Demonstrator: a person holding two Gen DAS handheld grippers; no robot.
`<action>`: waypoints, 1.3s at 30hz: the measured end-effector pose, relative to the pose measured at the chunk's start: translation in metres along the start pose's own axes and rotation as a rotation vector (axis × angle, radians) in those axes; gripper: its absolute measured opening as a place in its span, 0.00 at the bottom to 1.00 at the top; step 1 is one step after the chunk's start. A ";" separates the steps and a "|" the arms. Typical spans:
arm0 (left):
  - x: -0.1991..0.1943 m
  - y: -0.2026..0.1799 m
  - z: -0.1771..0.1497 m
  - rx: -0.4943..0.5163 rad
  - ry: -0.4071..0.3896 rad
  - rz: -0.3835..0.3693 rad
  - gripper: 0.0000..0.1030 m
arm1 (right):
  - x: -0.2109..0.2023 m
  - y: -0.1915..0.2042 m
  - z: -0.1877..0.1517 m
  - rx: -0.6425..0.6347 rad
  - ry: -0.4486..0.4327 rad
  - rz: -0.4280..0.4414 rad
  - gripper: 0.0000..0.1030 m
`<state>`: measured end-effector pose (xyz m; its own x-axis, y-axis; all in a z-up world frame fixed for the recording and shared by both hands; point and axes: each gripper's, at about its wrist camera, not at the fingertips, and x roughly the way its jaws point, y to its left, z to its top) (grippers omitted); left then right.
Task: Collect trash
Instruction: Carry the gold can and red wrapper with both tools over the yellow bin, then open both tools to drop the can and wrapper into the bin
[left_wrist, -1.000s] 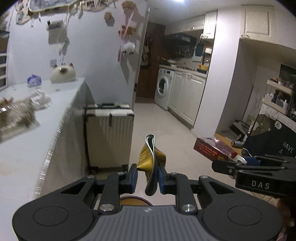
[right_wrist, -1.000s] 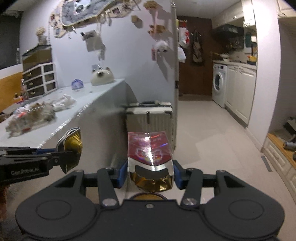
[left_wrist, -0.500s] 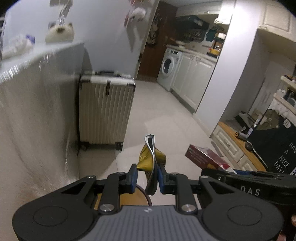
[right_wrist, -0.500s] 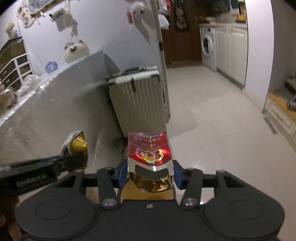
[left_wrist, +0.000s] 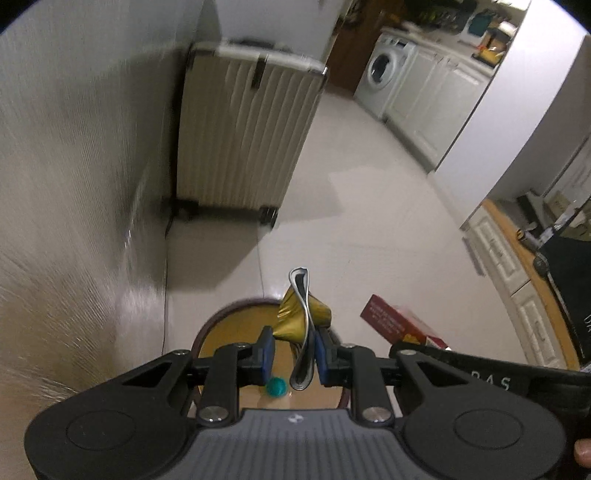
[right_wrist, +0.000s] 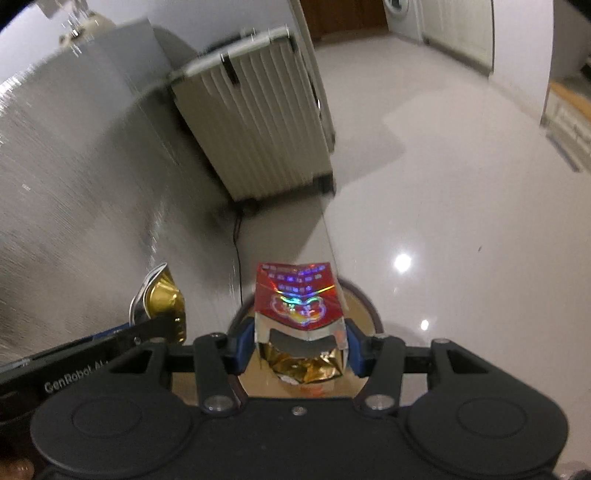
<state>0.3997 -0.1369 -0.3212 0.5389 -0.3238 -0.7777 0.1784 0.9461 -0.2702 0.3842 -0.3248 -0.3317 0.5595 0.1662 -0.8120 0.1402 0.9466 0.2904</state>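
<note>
Left wrist view: my left gripper (left_wrist: 291, 356) pinches a gold wrapper (left_wrist: 301, 321) above the round bin (left_wrist: 236, 325). Right wrist view: my right gripper (right_wrist: 295, 350) clamps a crushed red carton (right_wrist: 299, 306) over that bin (right_wrist: 365, 299).

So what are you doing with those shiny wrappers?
A person is collecting trash with a gripper in each hand. The left gripper is shut on a crumpled gold wrapper, and the right gripper is shut on a red and gold packet. Both hang just above a round brown bin on the floor, beside the cloth-covered table and a ribbed suitcase. Nothing has been let go yet.
</note>
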 end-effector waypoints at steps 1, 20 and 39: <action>0.011 0.004 -0.002 -0.002 0.021 0.005 0.24 | 0.014 -0.003 -0.003 0.004 0.025 0.003 0.49; 0.102 0.056 -0.028 -0.093 0.162 0.036 0.24 | 0.120 -0.015 -0.018 0.037 0.216 -0.004 0.59; 0.125 0.043 -0.042 0.046 0.272 0.122 0.84 | 0.127 -0.024 -0.024 -0.009 0.264 -0.095 0.62</action>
<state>0.4402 -0.1366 -0.4535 0.3195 -0.1920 -0.9279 0.1661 0.9754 -0.1446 0.4324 -0.3202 -0.4539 0.3121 0.1421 -0.9394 0.1734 0.9636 0.2033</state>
